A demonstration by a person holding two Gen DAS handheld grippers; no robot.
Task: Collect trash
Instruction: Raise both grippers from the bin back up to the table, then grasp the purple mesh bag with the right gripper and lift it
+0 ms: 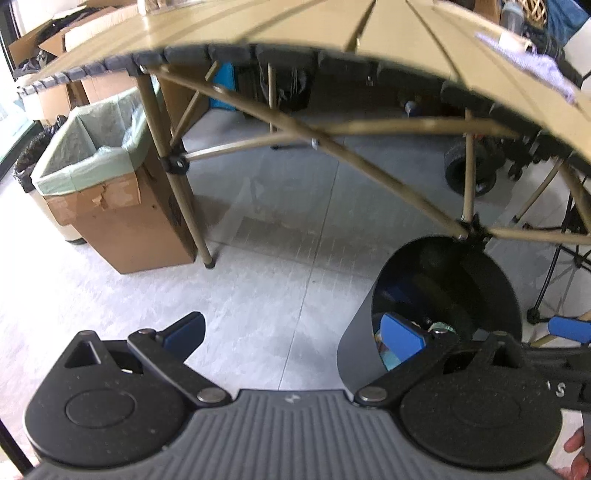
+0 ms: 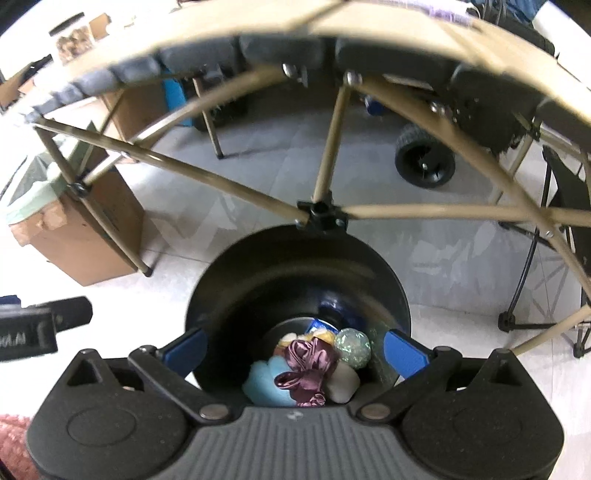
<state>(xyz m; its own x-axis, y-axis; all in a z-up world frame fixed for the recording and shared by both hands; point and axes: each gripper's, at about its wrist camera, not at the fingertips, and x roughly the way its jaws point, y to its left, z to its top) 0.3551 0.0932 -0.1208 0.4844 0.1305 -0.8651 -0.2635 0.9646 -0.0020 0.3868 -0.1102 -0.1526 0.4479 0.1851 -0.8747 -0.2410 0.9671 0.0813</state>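
A black round bin point(image 2: 258, 280) stands on the floor under the edge of a tan slatted table point(image 2: 406, 26). At its bottom lie a crumpled purple wrapper point(image 2: 308, 363), a light blue piece point(image 2: 264, 380), a glittery ball point(image 2: 352, 345) and a white lump point(image 2: 341, 386). My right gripper point(image 2: 295, 349) hovers above the bin's mouth, jaws wide open with nothing between them. My left gripper point(image 1: 295, 334) is open and empty over the floor, with the bin point(image 1: 443, 295) to its right. A purple scrap point(image 1: 528, 61) lies on the table top point(image 1: 295, 22).
A cardboard box lined with a green bag point(image 1: 99, 147) stands left of the table leg point(image 1: 173, 177). Crossed tan struts point(image 2: 321, 214) run under the table just behind the bin. A black wheel point(image 2: 424, 158) and a black folding stand point(image 2: 535, 277) are at the right.
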